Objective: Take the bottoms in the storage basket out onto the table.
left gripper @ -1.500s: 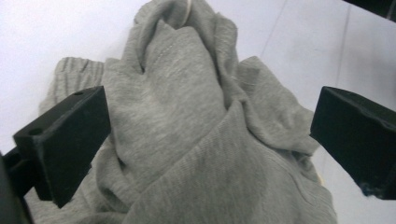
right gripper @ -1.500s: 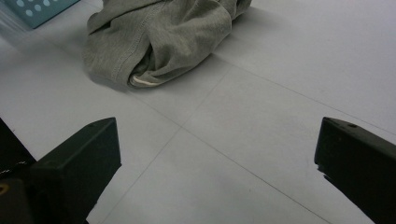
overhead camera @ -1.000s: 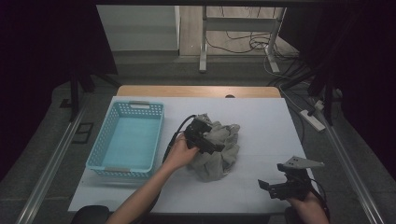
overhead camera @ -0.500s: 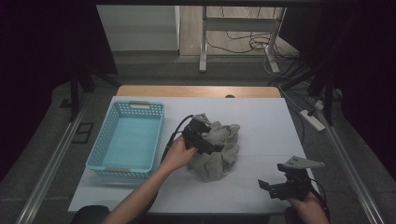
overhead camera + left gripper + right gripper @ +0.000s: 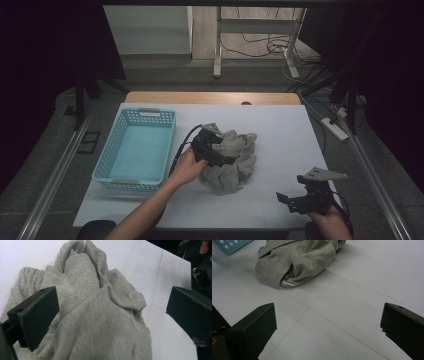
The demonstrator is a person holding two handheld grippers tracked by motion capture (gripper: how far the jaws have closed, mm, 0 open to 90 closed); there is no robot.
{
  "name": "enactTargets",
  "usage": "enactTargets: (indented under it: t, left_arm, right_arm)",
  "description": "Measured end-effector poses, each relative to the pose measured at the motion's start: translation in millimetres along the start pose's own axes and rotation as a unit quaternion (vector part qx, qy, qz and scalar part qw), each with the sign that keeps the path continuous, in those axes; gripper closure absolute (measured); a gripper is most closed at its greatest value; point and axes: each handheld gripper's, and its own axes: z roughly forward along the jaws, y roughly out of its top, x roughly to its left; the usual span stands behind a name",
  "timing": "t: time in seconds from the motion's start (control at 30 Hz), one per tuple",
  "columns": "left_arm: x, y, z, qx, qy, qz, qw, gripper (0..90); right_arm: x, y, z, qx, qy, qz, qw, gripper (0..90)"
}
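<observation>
**Figure: Left gripper poised over a crumpled grey garment, jaws spread for the pinch**

The grey garment (image 5: 231, 159) lies in a loose heap on the white table (image 5: 285, 125), directly beneath and between the left gripper's fingers (image 5: 35, 315); in the left gripper view the cloth fills the gap from one finger to the other, its highest ridge running ahead of the fingertips. The left gripper (image 5: 212, 150) stands released, jaws wide apart, holding nothing; whether the fingers already touch the cloth cannot be told. The step in hand appears to be a grasp of the garment, probably for transfer to the basket; it is likely done best by lowering onto a thick fold rather than a single layer, closing fully so several plies are caught, and lifting slowly so that trailing parts clear the table; a shallow pinch may let the knit slip out. The fabric is a soft, matte, heathered jersey with visible stitched seams, a gathered elastic band to the far side of the left finger, and a pale cord or trim at the heap's edge (image 5: 287, 283); it is limp and will sag. The right gripper (image 5: 305, 199) rests well apart from the garment, likewise spread and empty, with bare table between its fingers (image 5: 253, 327). The turquoise basket (image 5: 137, 149), rigid perforated plastic, rectangular and empty, sits just beside the left hand (image 5: 186, 169), on the side away from the cloth.
</observation>
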Motion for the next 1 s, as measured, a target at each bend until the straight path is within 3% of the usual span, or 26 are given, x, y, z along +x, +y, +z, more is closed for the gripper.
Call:
enactTargets:
  t: [0.47,1.0]
  left_arm:
    - [-0.4,-9.0,-10.1,-0.009,-0.012,-0.018,0.9997,0.0]
    - [-3.0,-19.3,-22.5,0.001,-0.009,-0.027,0.9996,0.0]
  right_arm:
    - [1.5,-0.1,-0.7,-0.004,-0.002,-0.007,1.0,0.7]
    - [2.1,0.0,-0.5,-0.003,-0.004,-0.009,0.9999,0.7]
